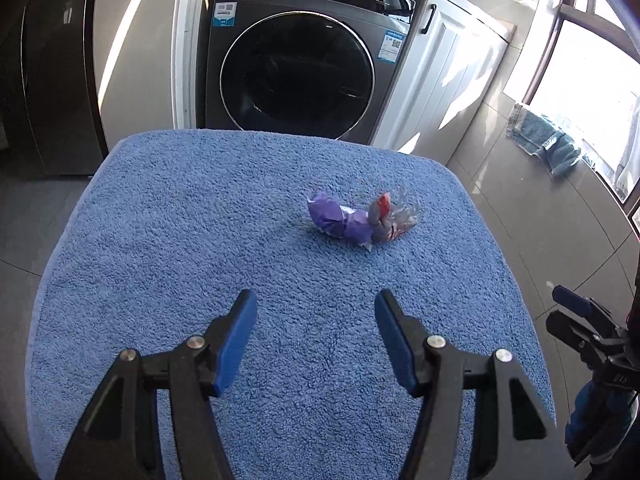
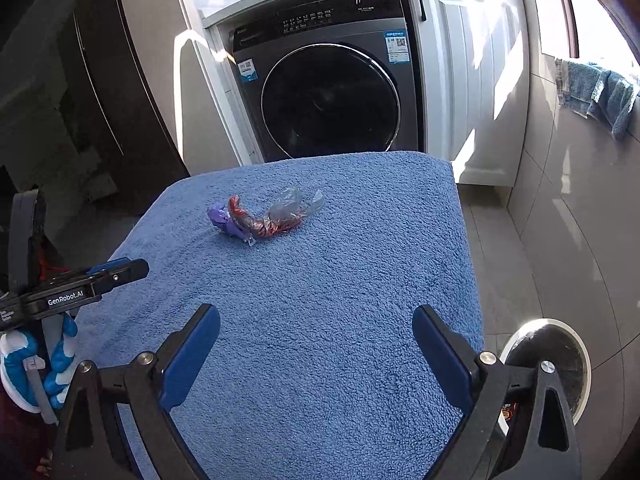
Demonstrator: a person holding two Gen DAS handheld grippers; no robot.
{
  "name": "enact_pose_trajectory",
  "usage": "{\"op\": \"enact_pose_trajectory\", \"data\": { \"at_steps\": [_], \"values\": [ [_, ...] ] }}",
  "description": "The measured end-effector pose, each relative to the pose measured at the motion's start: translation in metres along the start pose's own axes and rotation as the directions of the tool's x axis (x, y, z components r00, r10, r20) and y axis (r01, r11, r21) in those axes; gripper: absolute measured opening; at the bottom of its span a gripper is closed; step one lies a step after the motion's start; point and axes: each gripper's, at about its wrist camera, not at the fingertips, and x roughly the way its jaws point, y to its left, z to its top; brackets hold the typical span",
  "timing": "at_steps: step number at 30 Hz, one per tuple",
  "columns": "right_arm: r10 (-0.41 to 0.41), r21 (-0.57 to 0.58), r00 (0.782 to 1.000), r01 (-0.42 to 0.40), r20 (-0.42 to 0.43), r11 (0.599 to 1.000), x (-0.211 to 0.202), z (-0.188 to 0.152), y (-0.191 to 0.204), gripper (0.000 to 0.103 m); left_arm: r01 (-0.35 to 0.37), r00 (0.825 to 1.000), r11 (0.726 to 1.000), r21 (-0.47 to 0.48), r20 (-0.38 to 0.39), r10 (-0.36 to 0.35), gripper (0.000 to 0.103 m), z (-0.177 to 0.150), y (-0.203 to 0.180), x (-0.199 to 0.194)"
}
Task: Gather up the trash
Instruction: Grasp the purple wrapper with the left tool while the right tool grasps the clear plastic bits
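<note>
**Both tools poised before the wrappers**

Left to right across the room: a dark cabinet [image 1: 52, 80], a washing machine [image 1: 296, 68] with its round door closed, a white cupboard [image 1: 440, 72], and a blue cloth [image 1: 548, 140] draped near the window. In front stands the surface [image 1: 200, 220], covered in blue terry towel.

The left tool [image 1: 316, 304] hovers over the near edge, jaws spread wide and holding nothing. The trash [image 1: 360, 218], a twisted purple wrapper tangled with red and clear film, lies on the towel beyond it, towards the far right, untouched. The right tool [image 2: 316, 320] is likewise spread and empty. A round bin [image 2: 560, 364] sits on the floor at far right.

The bundle looks light, soft, crinkly and probably slippery; pinching the thick twisted middle should lift everything together.
</note>
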Motion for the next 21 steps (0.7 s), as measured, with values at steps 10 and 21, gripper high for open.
{"op": "enact_pose_trajectory", "data": {
  "at_steps": [10, 21],
  "values": [
    [0.054, -0.022, 0.998, -0.054, -0.019, 0.998, 0.046, 0.024, -0.011, 0.084, 0.095, 0.992, 0.964, -0.250, -0.062, -0.114, 0.040, 0.064, 0.015, 0.073],
    [0.144, 0.038, 0.989, -0.143, -0.029, 0.989, 0.112, 0.057, -0.010, 0.062, 0.092, 0.979, 0.911, -0.401, -0.132, -0.157, 0.020, 0.064, 0.021, 0.123]
  ]
}}
